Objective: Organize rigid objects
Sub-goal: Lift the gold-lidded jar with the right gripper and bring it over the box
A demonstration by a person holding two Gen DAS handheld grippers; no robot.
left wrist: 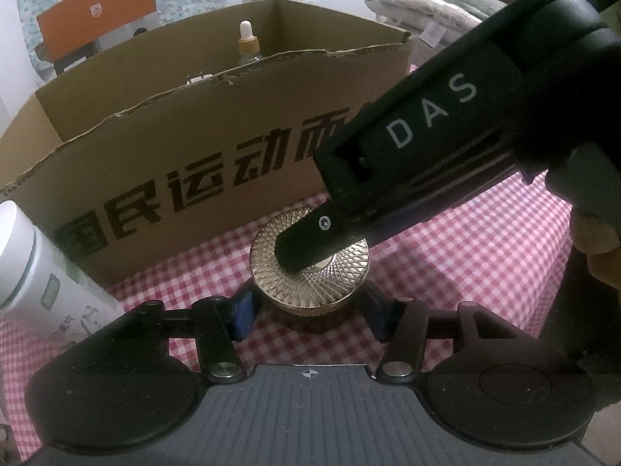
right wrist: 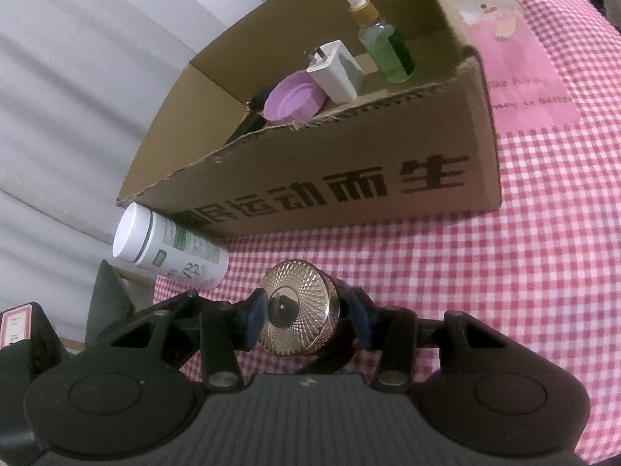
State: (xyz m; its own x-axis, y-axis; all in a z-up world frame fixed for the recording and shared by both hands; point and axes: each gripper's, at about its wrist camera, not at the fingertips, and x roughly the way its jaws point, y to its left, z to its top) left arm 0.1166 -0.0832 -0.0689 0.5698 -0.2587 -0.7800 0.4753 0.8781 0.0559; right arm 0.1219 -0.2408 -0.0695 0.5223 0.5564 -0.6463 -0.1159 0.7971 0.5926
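A small dark jar with a gold patterned lid (left wrist: 310, 275) stands on the checked cloth in front of the cardboard box (left wrist: 194, 147). My left gripper (left wrist: 308, 314) straddles the jar's lower body. Its blue pads (left wrist: 242, 310) sit just off each side, with a thin gap showing. My right gripper (left wrist: 310, 240) reaches in from the upper right, one black finger lying across the lid. In the right wrist view the lid (right wrist: 299, 310) sits between the pads of my right gripper (right wrist: 306, 318), which press on its rim.
The box (right wrist: 349, 178) holds a green dropper bottle (right wrist: 388, 50), a white plug (right wrist: 337, 70), a purple lid (right wrist: 293, 99) and a black item. A white bottle (right wrist: 167, 248) lies on its side left of the jar. The pink checked cloth (right wrist: 504, 272) stretches to the right.
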